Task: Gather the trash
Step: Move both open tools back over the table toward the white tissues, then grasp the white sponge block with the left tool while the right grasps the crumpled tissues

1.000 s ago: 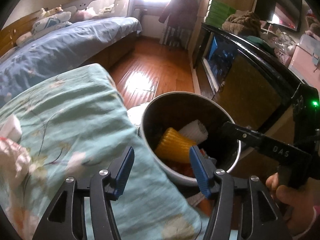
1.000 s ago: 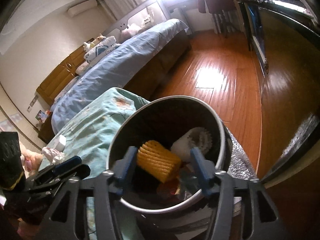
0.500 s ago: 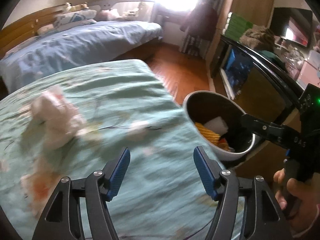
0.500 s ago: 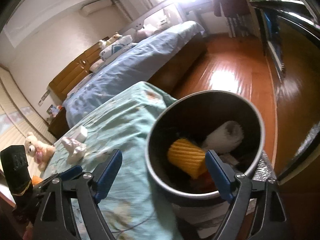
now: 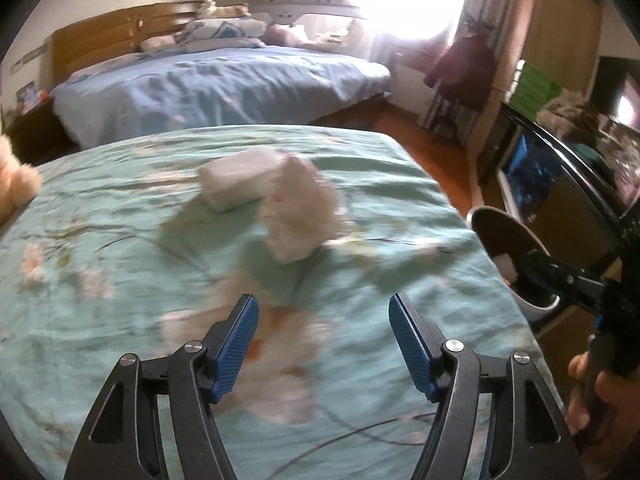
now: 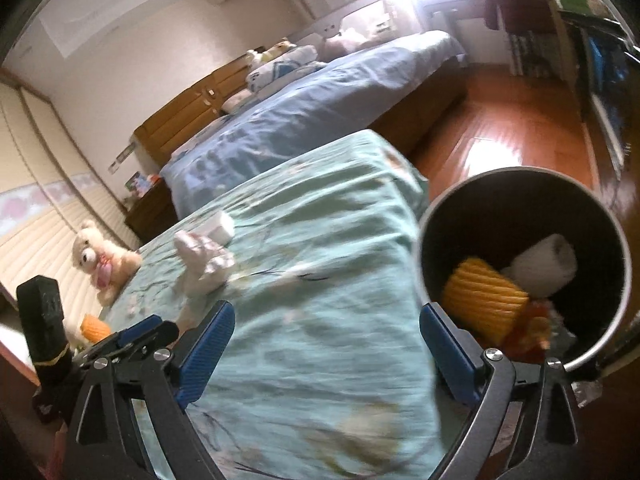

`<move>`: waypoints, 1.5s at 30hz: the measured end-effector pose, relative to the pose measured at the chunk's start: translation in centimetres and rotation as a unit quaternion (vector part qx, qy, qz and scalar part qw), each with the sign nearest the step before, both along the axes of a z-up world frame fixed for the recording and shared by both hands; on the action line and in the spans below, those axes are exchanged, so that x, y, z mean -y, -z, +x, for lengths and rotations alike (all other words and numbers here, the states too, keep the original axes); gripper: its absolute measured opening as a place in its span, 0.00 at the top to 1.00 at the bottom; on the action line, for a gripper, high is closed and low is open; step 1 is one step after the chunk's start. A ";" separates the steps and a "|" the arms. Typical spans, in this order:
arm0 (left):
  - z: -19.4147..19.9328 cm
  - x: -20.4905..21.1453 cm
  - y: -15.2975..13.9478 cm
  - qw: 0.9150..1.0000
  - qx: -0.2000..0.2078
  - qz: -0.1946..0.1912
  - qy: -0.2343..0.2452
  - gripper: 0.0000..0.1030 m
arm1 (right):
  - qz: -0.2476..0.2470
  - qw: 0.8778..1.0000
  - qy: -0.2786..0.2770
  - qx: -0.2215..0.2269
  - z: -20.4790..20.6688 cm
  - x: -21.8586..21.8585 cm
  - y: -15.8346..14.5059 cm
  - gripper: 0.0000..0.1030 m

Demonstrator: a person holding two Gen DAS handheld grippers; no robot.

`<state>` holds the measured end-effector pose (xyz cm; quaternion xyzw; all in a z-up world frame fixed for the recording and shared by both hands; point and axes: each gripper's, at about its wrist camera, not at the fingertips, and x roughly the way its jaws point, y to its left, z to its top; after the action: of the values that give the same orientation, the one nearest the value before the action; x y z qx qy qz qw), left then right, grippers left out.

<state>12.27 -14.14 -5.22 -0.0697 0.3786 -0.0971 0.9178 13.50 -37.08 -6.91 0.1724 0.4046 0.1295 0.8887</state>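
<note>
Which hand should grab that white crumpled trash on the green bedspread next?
Left. The left gripper is open and faces the white crumpled trash directly; the right gripper, also empty, sits by the bin.

2 wads (image 5: 298, 216) on bed (image 5: 120, 280), bin (image 6: 524, 264) right w/ trash

Two wrist views angled down over shared quilt (image 5: 120, 280).

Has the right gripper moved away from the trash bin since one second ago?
Yes. The right gripper, jaws just opening and empty, was centred over the trash bin; now the bin sits at its right and the green bedspread lies between its fingers.
</note>
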 end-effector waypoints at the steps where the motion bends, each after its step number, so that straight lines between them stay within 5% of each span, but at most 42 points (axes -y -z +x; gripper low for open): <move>1: 0.0 -0.4 0.0 1.000 -0.001 -0.001 -0.006 0.35 | -0.001 1.000 -0.004 0.000 0.1 -0.4 0.0 0.08; 14: 1.4 -5.6 0.3 0.999 -0.012 -0.001 -0.048 0.35 | -0.007 0.997 -0.072 0.000 2.0 -6.7 0.7 0.08; 37: 15.2 -6.2 3.3 0.998 -0.037 0.032 0.037 0.35 | 0.012 0.997 -0.078 -0.022 5.0 -7.9 2.1 0.13; 40: 16.4 -6.1 3.4 0.998 -0.031 0.027 0.044 0.40 | 0.014 0.997 -0.077 -0.022 5.2 -7.8 2.0 0.13; 41: 16.5 -6.0 3.5 0.998 -0.030 0.022 0.050 0.54 | 0.014 0.997 -0.077 -0.021 5.2 -7.8 2.0 0.13; 45: 16.4 -6.0 3.5 0.998 -0.018 0.024 0.052 0.58 | 0.015 0.996 -0.084 -0.017 5.6 -8.4 1.9 0.14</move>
<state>28.69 -8.12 -8.77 -0.0292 0.4002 -0.1342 0.9061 19.09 -28.65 -8.84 0.1531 0.4307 0.2070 0.8650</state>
